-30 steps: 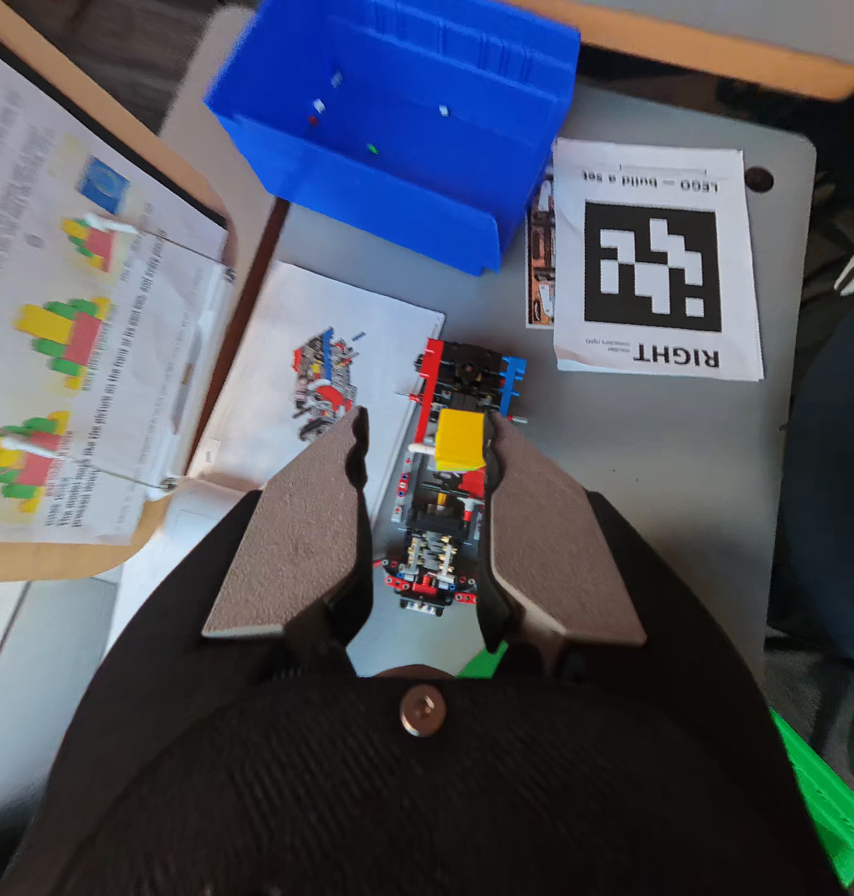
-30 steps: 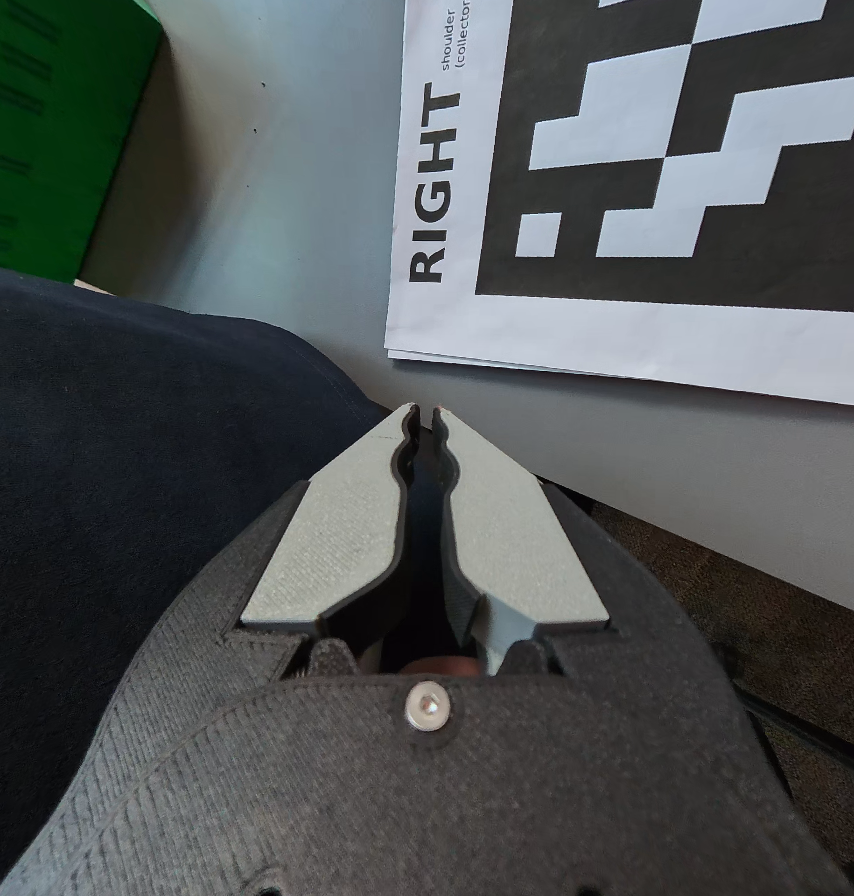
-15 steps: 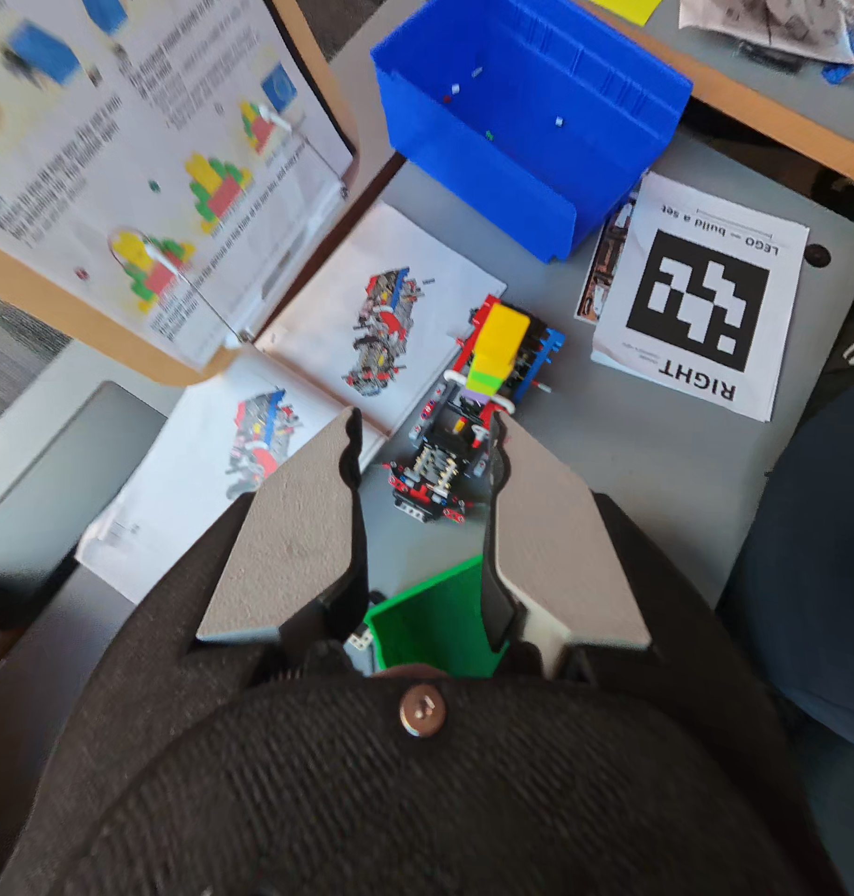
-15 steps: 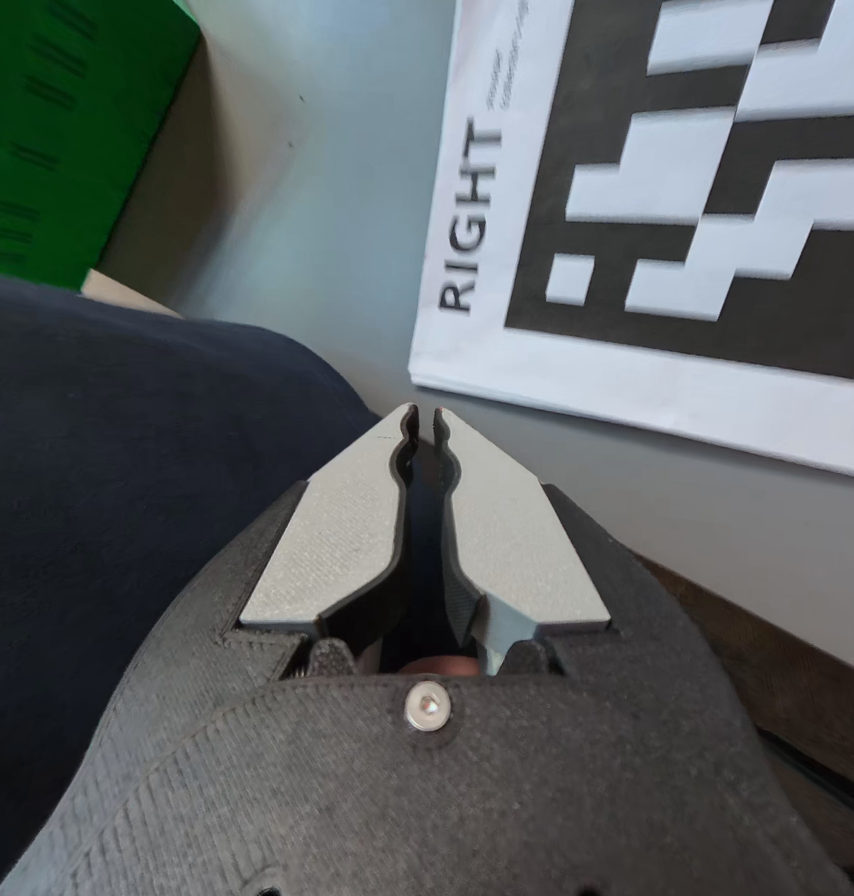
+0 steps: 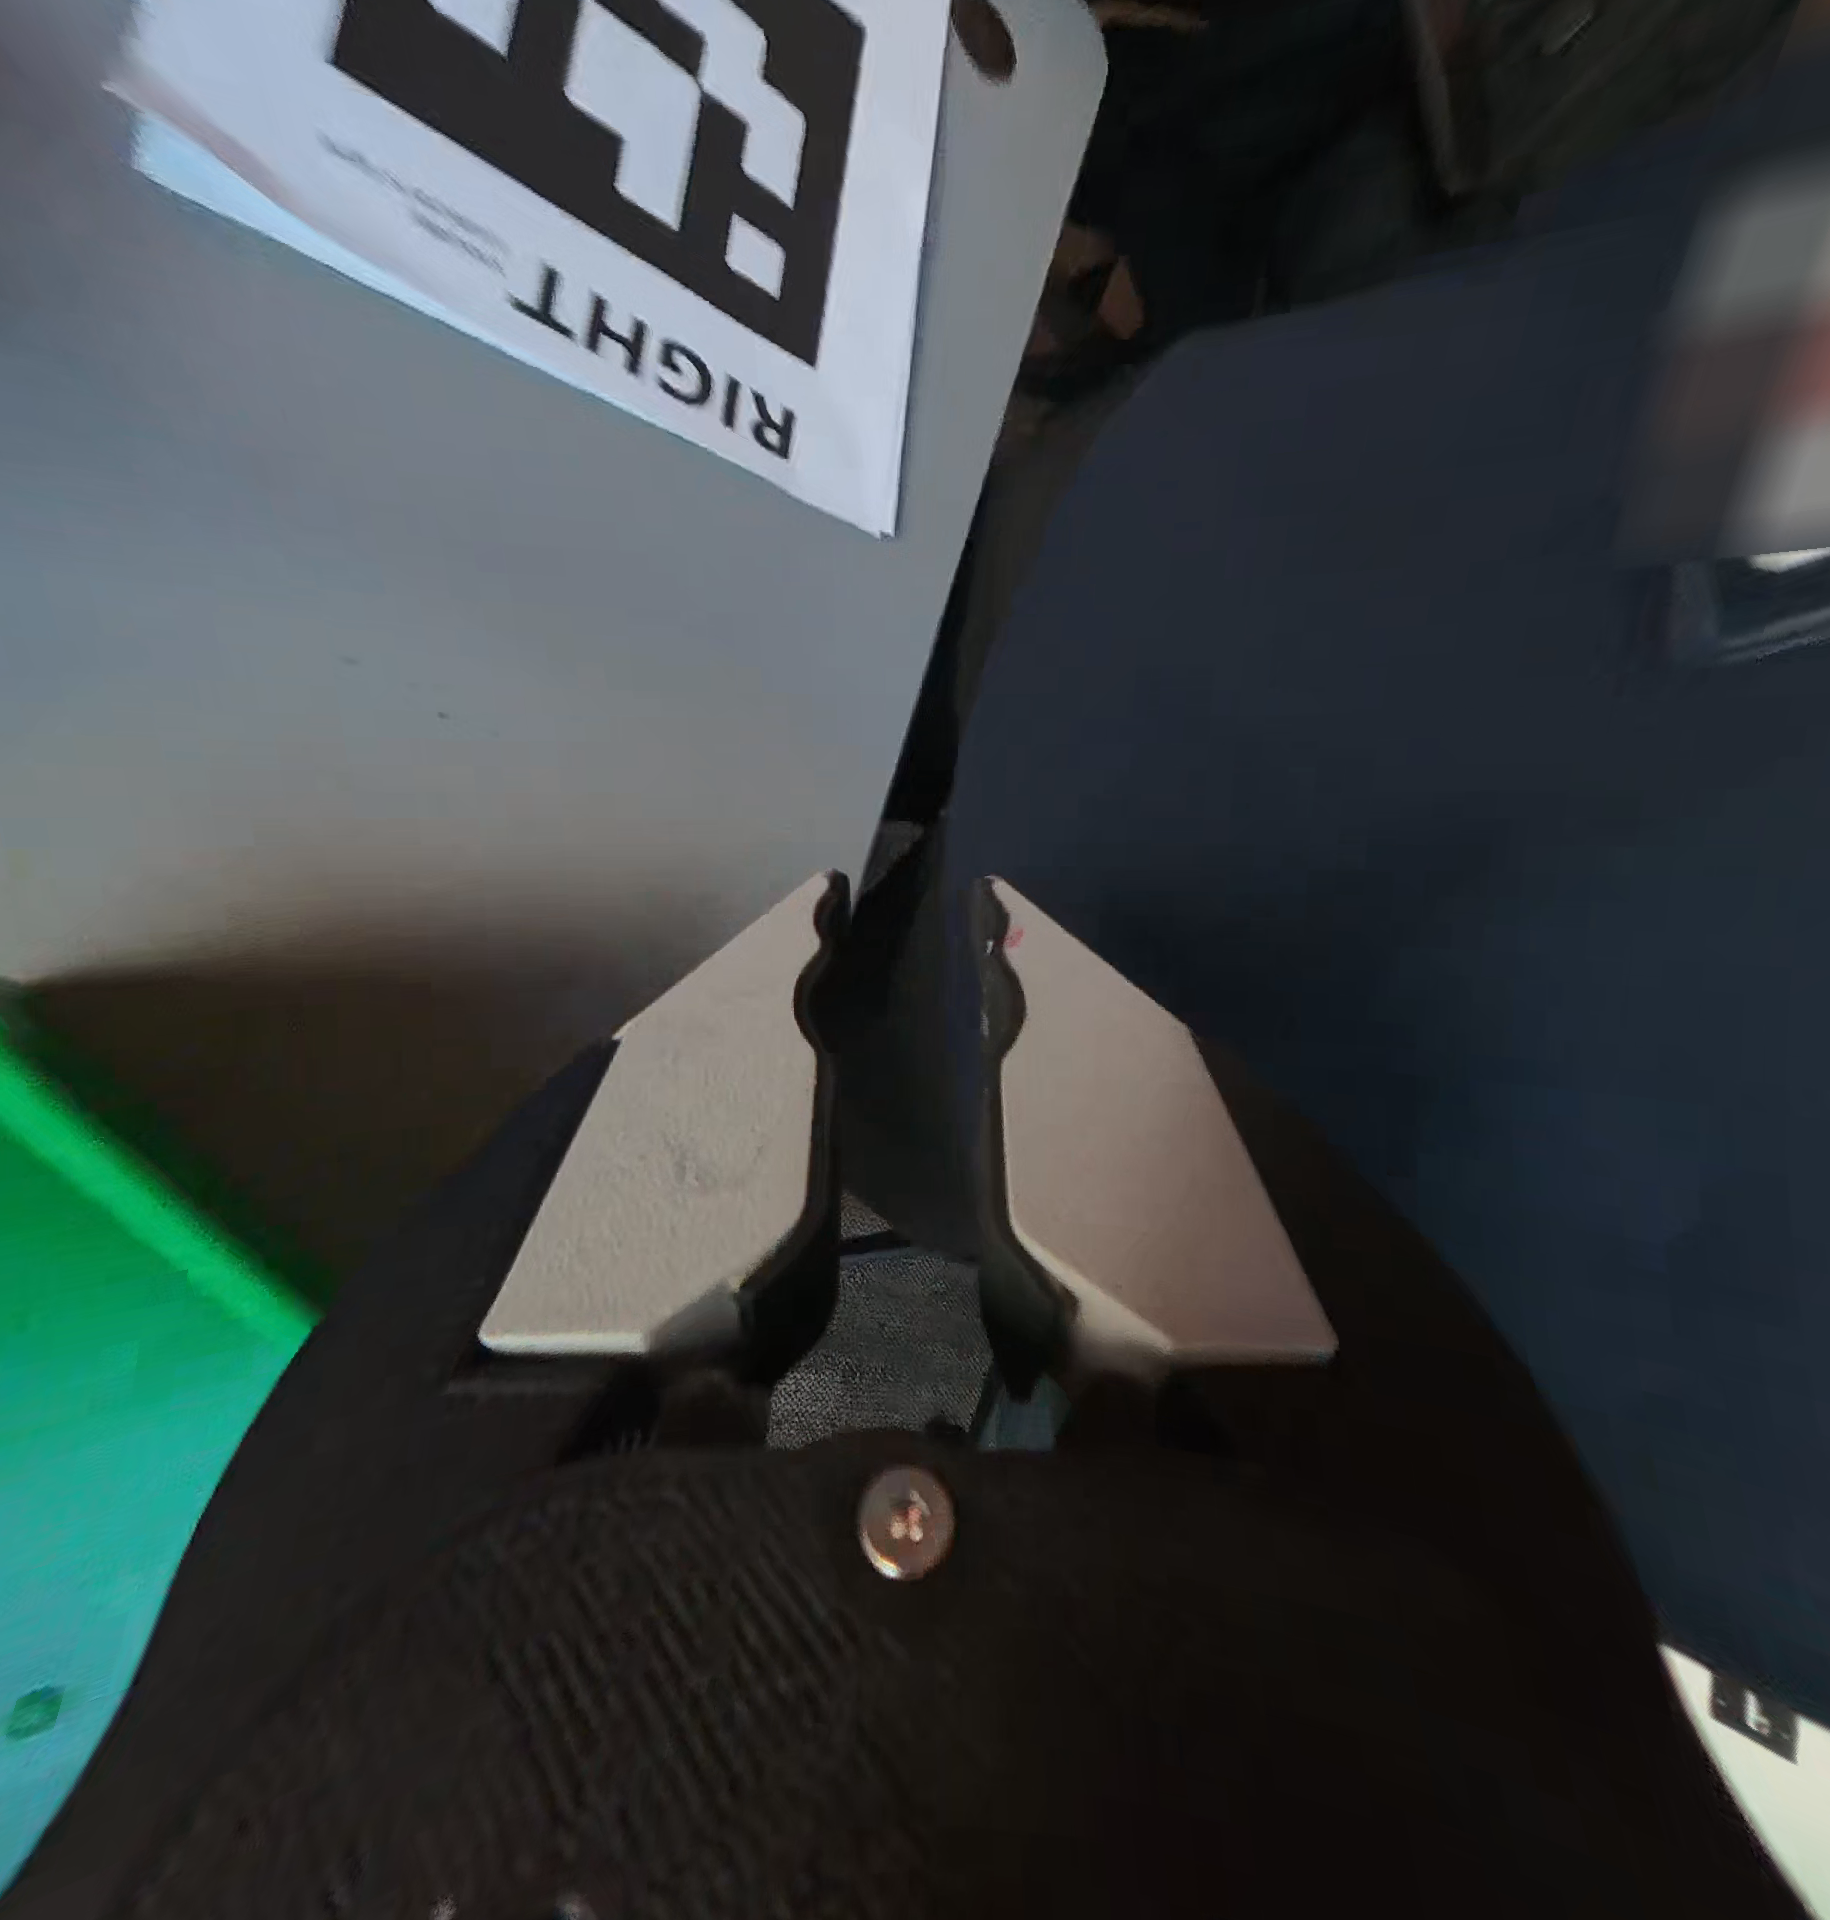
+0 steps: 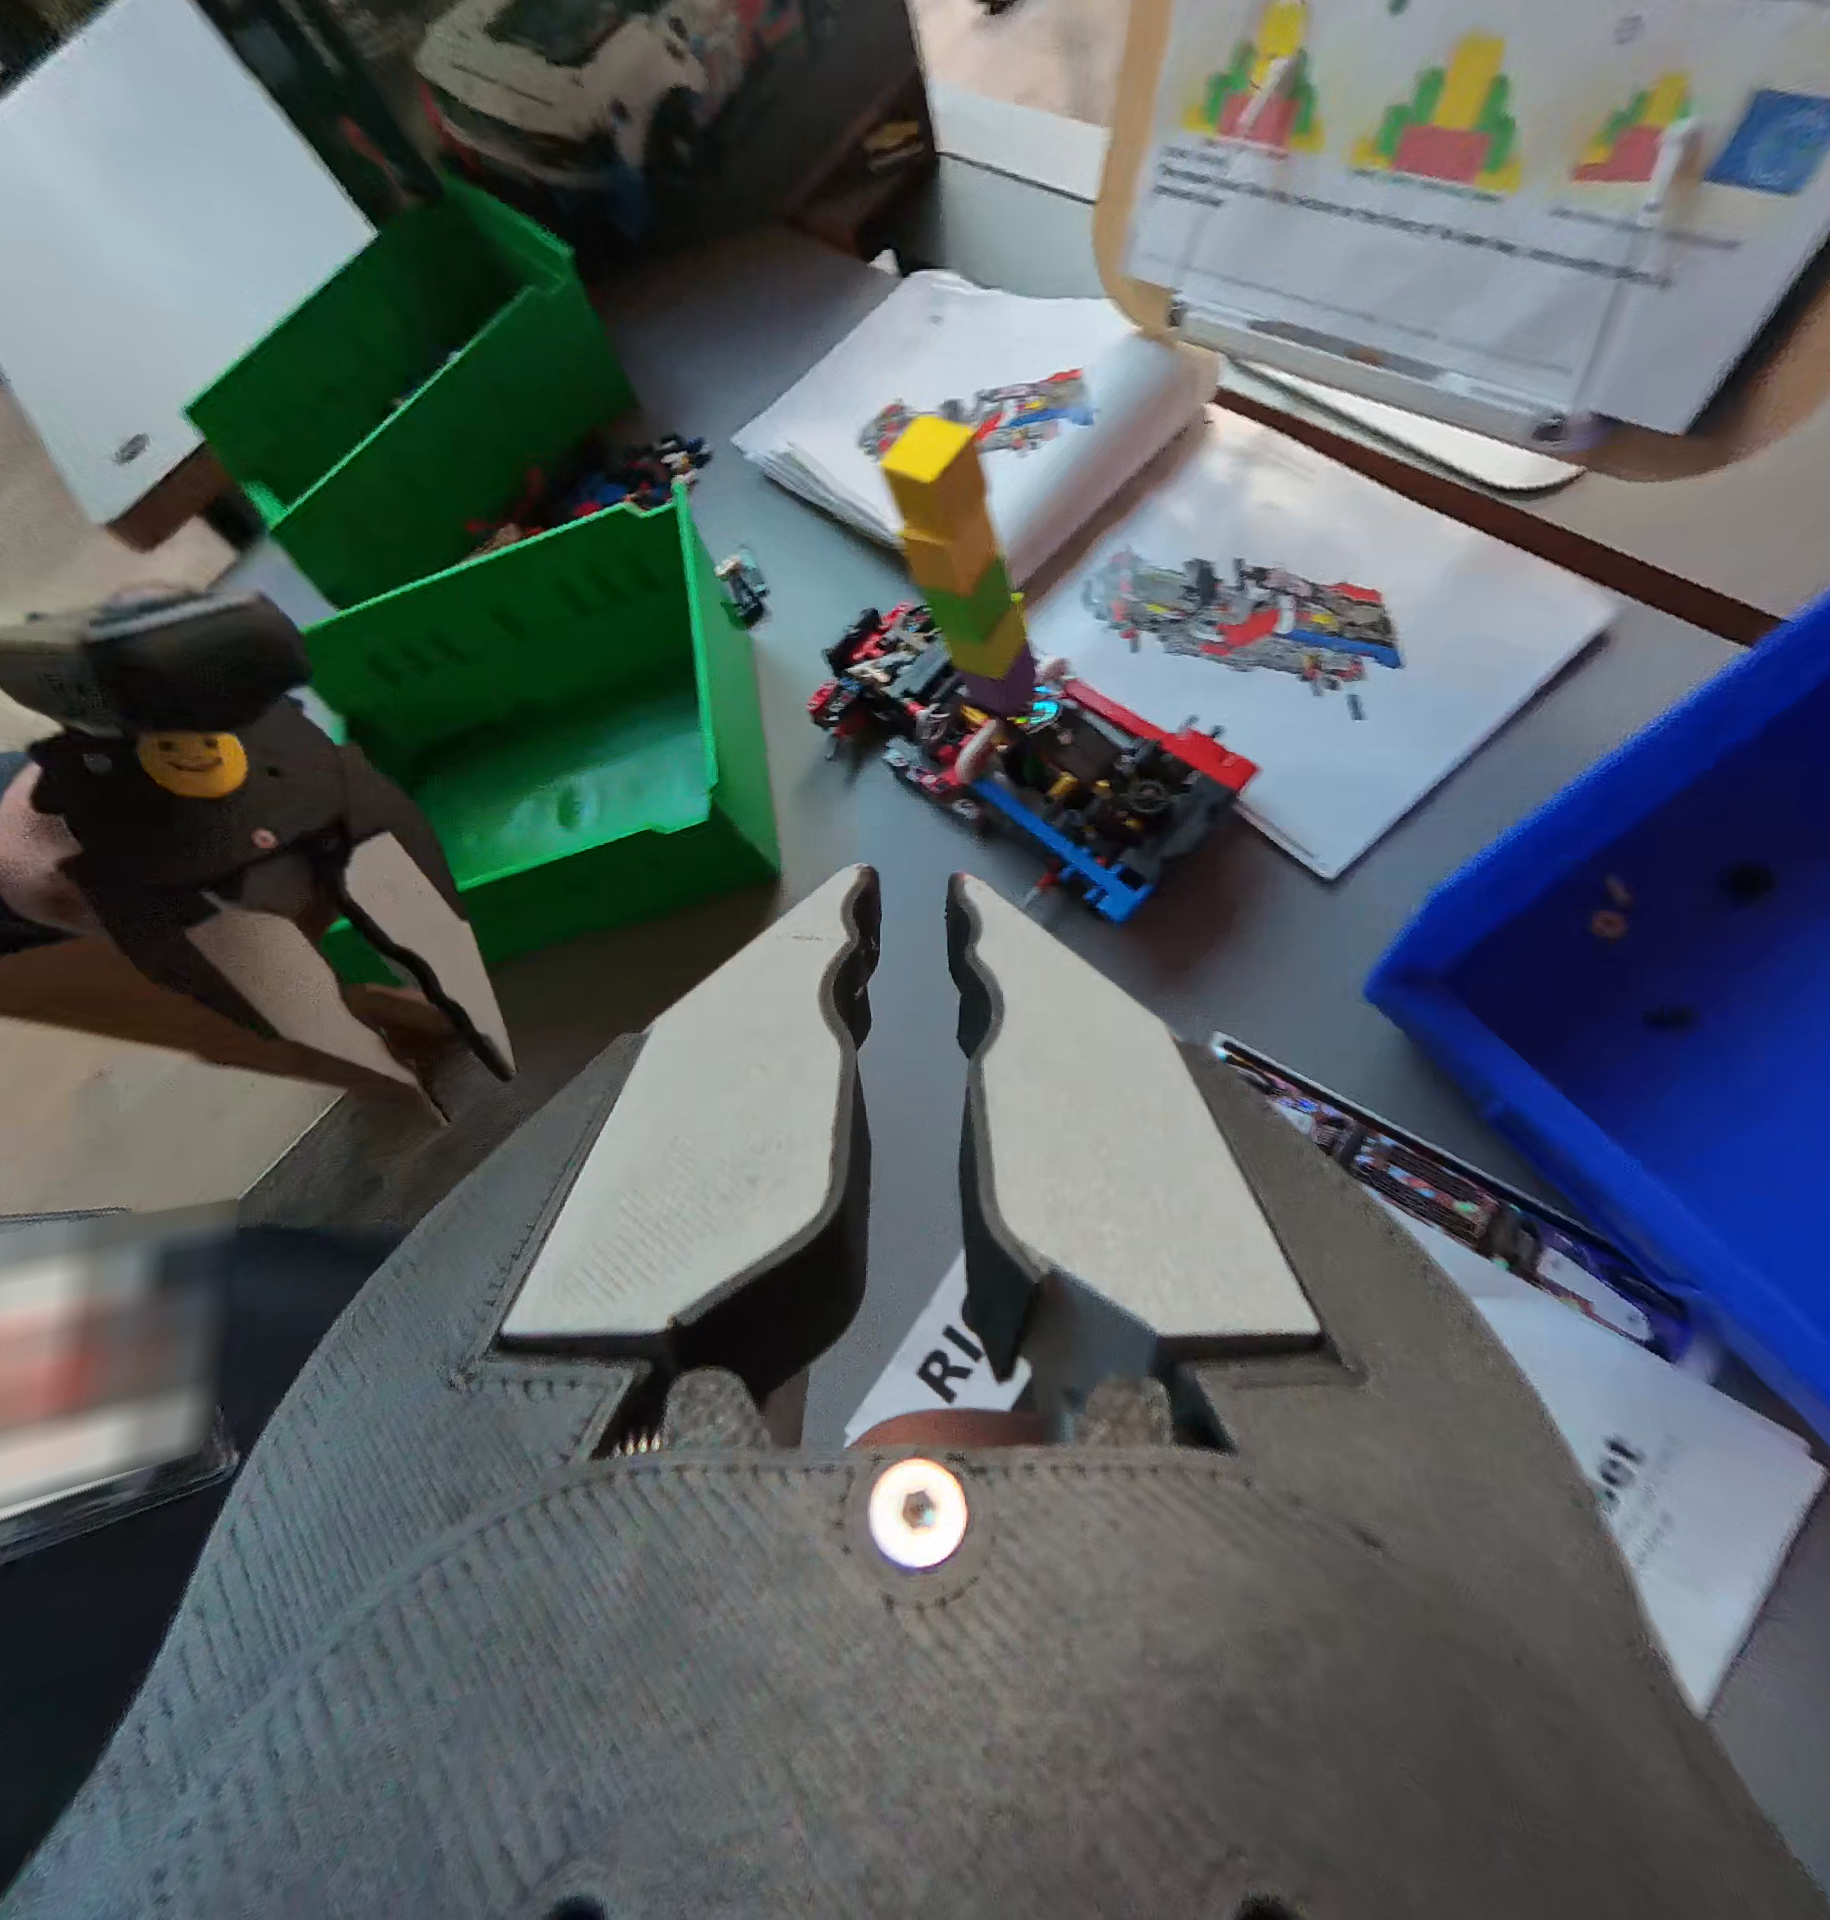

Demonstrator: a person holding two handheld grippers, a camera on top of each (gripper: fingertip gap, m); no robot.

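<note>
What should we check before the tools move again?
1. Right tool holds nothing: ok, jaws slightly apart with bare table between.
2. Left tool holds nothing: ok, jaws apart at the table edge.
3. Block tower standing on the brick car: ok, though leaning.
4. Green bin clear of the car: ok.
5. Tower firmly attached: cannot tell.
</note>
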